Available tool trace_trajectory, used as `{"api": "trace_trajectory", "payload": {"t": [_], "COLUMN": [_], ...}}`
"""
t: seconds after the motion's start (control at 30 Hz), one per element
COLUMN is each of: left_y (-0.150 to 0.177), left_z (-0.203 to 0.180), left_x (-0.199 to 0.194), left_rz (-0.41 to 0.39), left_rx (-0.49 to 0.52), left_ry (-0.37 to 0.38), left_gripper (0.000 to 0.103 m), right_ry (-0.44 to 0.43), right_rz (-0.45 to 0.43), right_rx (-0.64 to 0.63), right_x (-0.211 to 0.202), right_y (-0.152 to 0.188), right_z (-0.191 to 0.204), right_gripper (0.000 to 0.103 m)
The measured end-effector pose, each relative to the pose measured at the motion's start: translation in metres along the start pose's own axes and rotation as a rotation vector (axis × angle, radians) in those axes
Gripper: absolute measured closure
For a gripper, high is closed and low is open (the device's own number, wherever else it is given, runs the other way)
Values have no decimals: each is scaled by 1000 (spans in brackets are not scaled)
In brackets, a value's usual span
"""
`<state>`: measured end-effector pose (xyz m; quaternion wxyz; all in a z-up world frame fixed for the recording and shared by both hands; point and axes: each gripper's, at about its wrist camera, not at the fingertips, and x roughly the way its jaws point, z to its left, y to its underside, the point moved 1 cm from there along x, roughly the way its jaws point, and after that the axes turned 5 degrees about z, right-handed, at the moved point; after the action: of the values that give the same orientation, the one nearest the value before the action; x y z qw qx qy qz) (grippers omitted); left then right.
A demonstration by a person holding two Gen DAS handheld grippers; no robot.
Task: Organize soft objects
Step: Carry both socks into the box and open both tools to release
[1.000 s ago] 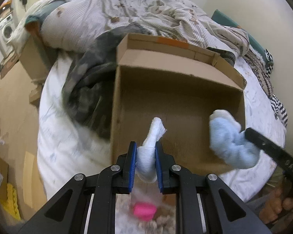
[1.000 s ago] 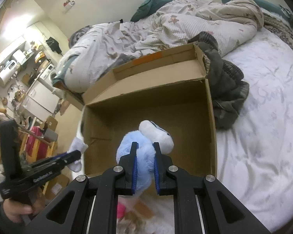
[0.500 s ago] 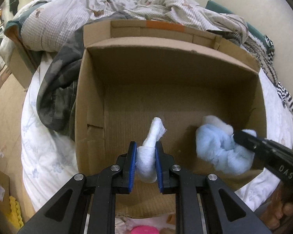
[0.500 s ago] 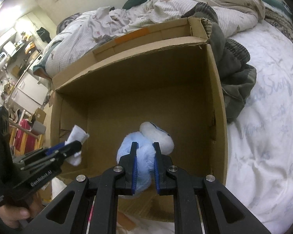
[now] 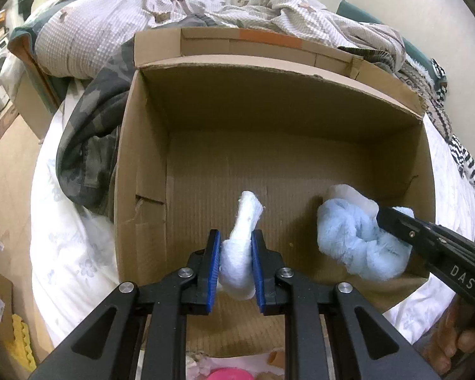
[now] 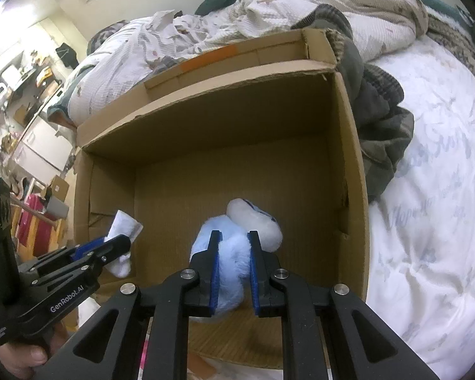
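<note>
An open cardboard box [image 5: 136, 190] lies on the bed, its bare floor in front of both grippers; it also shows in the right wrist view [image 6: 354, 164]. My left gripper [image 5: 236, 253] is shut on a white sock [image 5: 243, 221] and holds it over the box's near part. My right gripper [image 6: 232, 253] is shut on a fluffy light-blue and white soft toy [image 6: 253, 221], held inside the box at its right side. The toy [image 5: 351, 234] and right gripper [image 5: 380, 218] show in the left wrist view; the sock [image 6: 123, 224] and left gripper [image 6: 117, 243] show in the right wrist view.
A dark camouflage garment [image 5: 88, 133] lies against the box's left side. A crumpled patterned duvet [image 5: 136, 15] is heaped behind the box. White bedsheet [image 6: 433, 190] spreads to the right. A pink object [image 5: 228, 373] lies below the box's near edge. Floor clutter [image 6: 31, 190] is at the left.
Both grippers have moved forward and down over the box, carrying the sock and the blue toy; the box now fills both views. Both grips are unchanged.
</note>
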<state>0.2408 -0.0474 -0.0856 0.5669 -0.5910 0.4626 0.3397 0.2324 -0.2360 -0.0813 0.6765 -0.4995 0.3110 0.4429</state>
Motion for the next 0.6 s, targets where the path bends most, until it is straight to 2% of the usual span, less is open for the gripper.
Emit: {"api": "trace_trajectory", "payload": {"t": [0.07, 0.17, 0.23, 0.27, 0.3, 0.33, 0.37, 0.4, 0.57, 0.6], "left_y": [1, 3, 4, 4, 4, 4, 4, 4, 5, 6], "left_z": [0, -1, -1, -2, -1, -1, -2, -3, -3, -2], "left_x": [1, 1, -1, -3, -5, -7, -7, -8, -9, -10], "left_rz": [11, 14, 3, -7, -16, -25, -27, -23, -25, -27], "left_rx": [4, 11, 10, 10, 10, 12, 15, 20, 26, 26], "left_ry": [-3, -11, -25, -30, -33, -31, -28, -23, -29, -29], "left_gripper": [85, 74, 53, 49, 45, 44, 43, 43, 43, 43], "right_ry": [1, 2, 2, -4, -6, -1, 8, 13, -1, -4], "right_rz": [-3, -5, -13, -18, -24, -32, -46, -64, -85, -87], "right_rx": [-11, -23, -31, -35, -38, -40, -40, -38, -36, -35], "right_x": [0, 0, -2, -3, -5, -6, -9, -12, -18, -19], "right_y": [0, 0, -1, 0, -1, -1, -1, -1, -3, -4], "right_z": [2, 4, 5, 5, 6, 7, 7, 7, 7, 7], "right_gripper": [87, 85, 79, 76, 65, 40, 29, 22, 22, 19]}}
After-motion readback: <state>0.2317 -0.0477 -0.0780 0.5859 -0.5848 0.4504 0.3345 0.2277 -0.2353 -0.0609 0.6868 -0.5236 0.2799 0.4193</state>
